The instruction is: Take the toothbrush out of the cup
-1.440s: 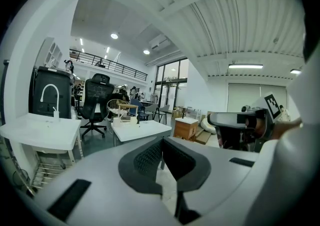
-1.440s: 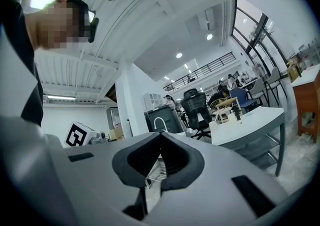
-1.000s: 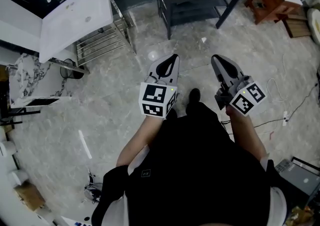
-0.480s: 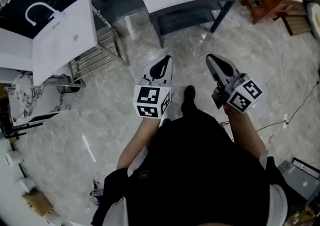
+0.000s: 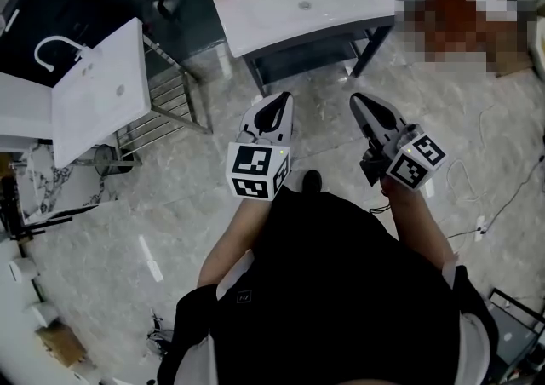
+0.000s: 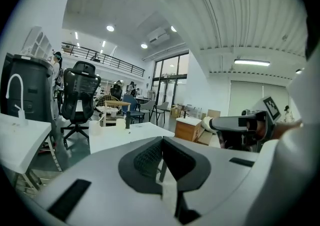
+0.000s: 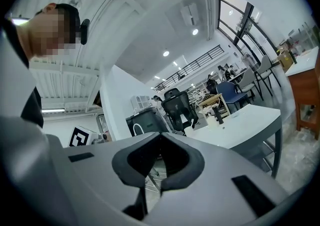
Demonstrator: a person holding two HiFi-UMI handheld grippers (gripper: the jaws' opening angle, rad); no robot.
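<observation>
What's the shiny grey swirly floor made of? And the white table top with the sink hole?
The grey veined floor looks like polished marble or marble-look tile: cloudy veins and glossy reflections. The white basin top looks like glazed ceramic or moulded resin: smooth, seamless, softly shiny; which, I can't tell.

Light is being thrown back by the glossy, marble-veined floor; a smooth white sheen is being shown by the basin; the rack is being seen as bright bare metal; matt grey plastic is being shown on the left gripper and right gripper; their black pads are being seen as finely ribbed and dull; the garment is being read as matt black cloth; the cabinet is being shown as brown wood.
</observation>
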